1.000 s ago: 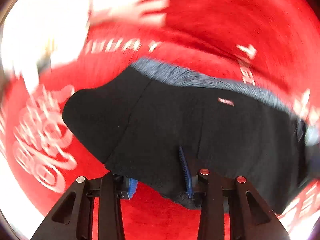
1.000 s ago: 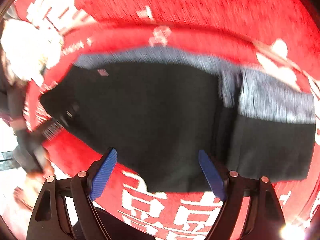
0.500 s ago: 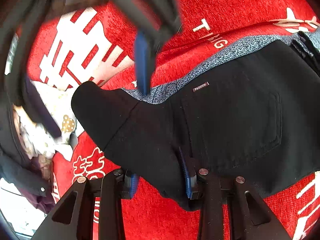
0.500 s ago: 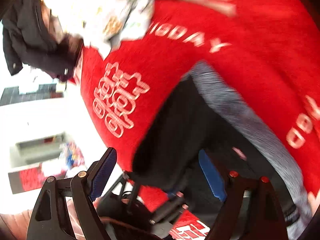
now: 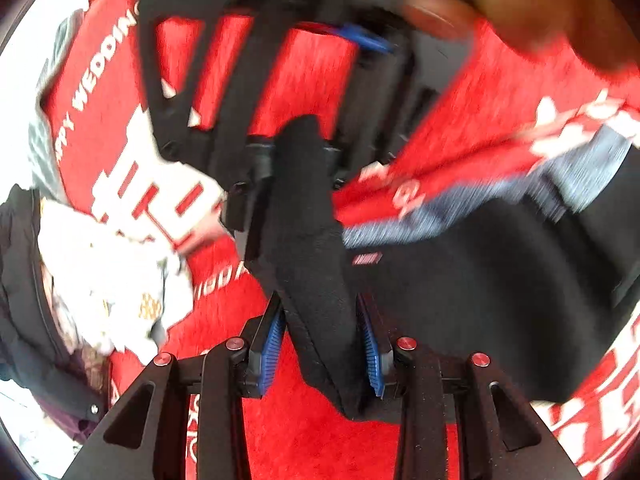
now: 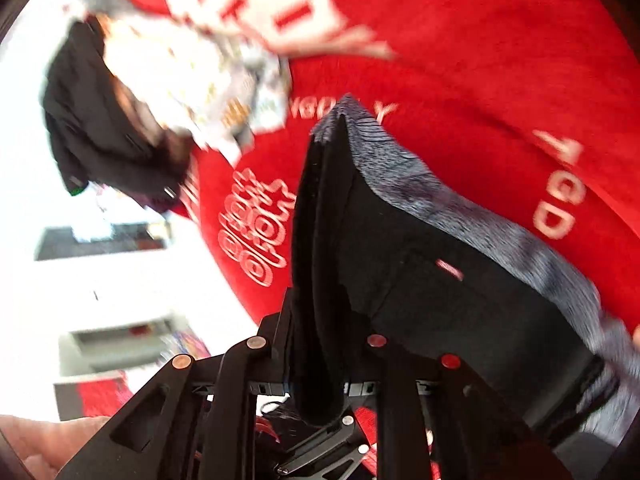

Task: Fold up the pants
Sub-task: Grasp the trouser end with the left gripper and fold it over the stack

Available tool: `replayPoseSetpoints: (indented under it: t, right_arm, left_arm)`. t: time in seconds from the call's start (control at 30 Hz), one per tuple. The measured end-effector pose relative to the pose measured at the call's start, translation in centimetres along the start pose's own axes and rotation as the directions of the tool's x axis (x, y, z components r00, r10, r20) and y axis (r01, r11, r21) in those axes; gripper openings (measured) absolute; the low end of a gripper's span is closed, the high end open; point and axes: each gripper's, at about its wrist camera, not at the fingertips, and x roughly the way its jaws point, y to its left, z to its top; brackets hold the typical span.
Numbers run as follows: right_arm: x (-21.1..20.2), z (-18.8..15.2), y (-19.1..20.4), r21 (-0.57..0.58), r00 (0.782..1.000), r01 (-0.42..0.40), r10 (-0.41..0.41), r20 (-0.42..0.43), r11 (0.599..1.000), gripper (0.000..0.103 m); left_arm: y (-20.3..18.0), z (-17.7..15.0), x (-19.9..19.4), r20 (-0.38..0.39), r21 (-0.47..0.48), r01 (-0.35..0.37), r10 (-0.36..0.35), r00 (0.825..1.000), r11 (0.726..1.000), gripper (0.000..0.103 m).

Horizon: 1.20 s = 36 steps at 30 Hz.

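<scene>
since half a second ago the right gripper [image 6: 320,364] has closed on the raised fold of the pants [image 5: 480,280], opposite the left gripper [image 5: 320,344], still clamped on it. one pair of black pants, grey waistband, on one red blanket [image 5: 308,440]; two grippers; one clothes heap [image 6: 180,80] beside.

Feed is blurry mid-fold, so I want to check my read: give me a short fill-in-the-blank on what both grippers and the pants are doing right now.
1. The left gripper is shut on a bunched edge of the black ____.
2. The waistband of the pants is ____ in colour.
3. The right gripper is ____ on the same garment.
4. The cloth under the pants is ____ with white lettering.

Missing words: pants; grey; shut; red
</scene>
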Motion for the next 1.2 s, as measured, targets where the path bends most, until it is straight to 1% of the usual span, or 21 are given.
replayPoseSetpoints:
  t: [0.03, 0.1, 0.17, 0.2, 0.27, 0.37, 0.4, 0.5, 0.57, 0.63, 0.73, 0.8, 0.87, 0.93, 1.0, 1.03, 1.07, 1.1, 1.13, 1.2]
  right_arm:
    - [-2.0, -1.0, -0.6, 0.012, 0.998, -0.03, 0.03, 0.046, 0.999, 0.018]
    - [-5.3, -2.9, -1.7, 0.025, 0.991, -0.066, 0.063, 0.118, 0.997, 0.018]
    - [-8.9, -5.0, -3.1, 0.043, 0.977, -0.094, 0.084, 0.197, 0.995, 0.018]
    - [-10.6, -6.1, -3.8, 0.049, 0.969, -0.101, 0.087, 0.23, 0.994, 0.018]
    - [-13.9, -8.7, -5.5, 0.063, 0.952, -0.099, 0.076, 0.297, 0.993, 0.019]
    - [-18.0, -12.8, -8.9, 0.115, 0.925, -0.098, 0.048, 0.378, 0.988, 0.019]
    - [-18.9, -13.9, -10.2, 0.136, 0.917, -0.103, 0.041, 0.396, 0.985, 0.019]
    - [-21.6, -18.6, -15.7, 0.235, 0.893, -0.131, 0.011, 0.451, 0.963, 0.019]
    - [-22.5, -21.0, -18.5, 0.281, 0.884, -0.144, -0.004, 0.468, 0.949, 0.019]
    - [-23.0, -23.5, -21.7, 0.331, 0.879, -0.158, -0.021, 0.477, 0.93, 0.019]
    - [-21.6, -26.4, -25.9, 0.407, 0.879, -0.18, -0.039, 0.475, 0.896, 0.019]
    - [-20.7, -27.6, -28.0, 0.437, 0.88, -0.193, -0.042, 0.473, 0.878, 0.019]
    - [-19.7, -28.5, -30.0, 0.465, 0.878, -0.212, -0.041, 0.477, 0.859, 0.019]
    - [-18.9, -29.2, -30.9, 0.486, 0.876, -0.223, -0.044, 0.48, 0.845, 0.019]
    - [-18.6, -29.5, -31.3, 0.492, 0.875, -0.224, -0.048, 0.481, 0.842, 0.02]
    - [-18.8, -29.8, -31.4, 0.493, 0.875, -0.219, -0.054, 0.481, 0.842, 0.02]
    - [-18.9, -29.8, -31.2, 0.493, 0.877, -0.205, -0.065, 0.476, 0.846, 0.021]
    - [-19.0, -29.9, -30.7, 0.493, 0.881, -0.183, -0.081, 0.466, 0.851, 0.021]
    - [-19.1, -29.9, -30.3, 0.49, 0.886, -0.146, -0.107, 0.451, 0.859, 0.022]
    - [-19.0, -29.2, -28.9, 0.486, 0.892, -0.081, -0.154, 0.425, 0.87, 0.024]
  left_arm:
    - [-0.6, 1.1, -1.1, 0.025, -0.001, 0.016, -0.016, 1.0, 1.0, 0.037]
    - [-1.7, 2.8, -2.7, 0.067, 0.004, 0.049, -0.049, 0.997, 0.999, 0.037]
    - [-3.7, 4.8, -4.6, 0.116, 0.029, 0.085, -0.088, 0.989, 0.996, 0.037]
    - [-4.3, 5.5, -5.0, 0.13, 0.039, 0.104, -0.108, 0.986, 0.994, 0.037]
    - [-6.9, 7.2, -6.3, 0.162, 0.068, 0.155, -0.164, 0.973, 0.986, 0.037]
    - [-11.1, 9.0, -7.7, 0.179, 0.115, 0.213, -0.231, 0.956, 0.97, 0.037]
    - [-12.7, 9.4, -8.0, 0.179, 0.134, 0.232, -0.254, 0.951, 0.963, 0.037]
    - [-17.8, 10.3, -8.4, 0.153, 0.202, 0.29, -0.323, 0.934, 0.936, 0.037]
    - [-21.6, 10.2, -8.4, 0.123, 0.253, 0.318, -0.356, 0.926, 0.914, 0.037]
    - [-24.8, 9.8, -8.0, 0.088, 0.296, 0.333, -0.373, 0.924, 0.895, 0.037]
    - [-28.8, 9.0, -7.1, 0.028, 0.348, 0.356, -0.39, 0.921, 0.867, 0.037]
    - [-30.9, 8.4, -6.3, -0.004, 0.376, 0.35, -0.377, 0.926, 0.858, 0.037]
    - [-31.9, 8.0, -5.7, -0.013, 0.401, 0.333, -0.358, 0.934, 0.853, 0.037]
    - [-32.2, 7.6, -5.5, -0.016, 0.414, 0.323, -0.348, 0.937, 0.851, 0.038]
    - [-31.8, 7.6, -5.4, -0.027, 0.415, 0.33, -0.351, 0.936, 0.848, 0.045]
    - [-31.4, 7.8, -5.3, -0.038, 0.403, 0.341, -0.357, 0.934, 0.849, 0.053]
    - [-30.6, 8.0, -5.2, -0.057, 0.376, 0.358, -0.364, 0.93, 0.855, 0.063]
    - [-29.7, 8.1, -5.1, -0.074, 0.348, 0.377, -0.376, 0.924, 0.858, 0.066]
    - [-28.5, 8.4, -5.1, -0.095, 0.311, 0.407, -0.398, 0.913, 0.859, 0.068]
    - [-26.7, 8.5, -5.1, -0.132, 0.262, 0.447, -0.427, 0.894, 0.855, 0.068]
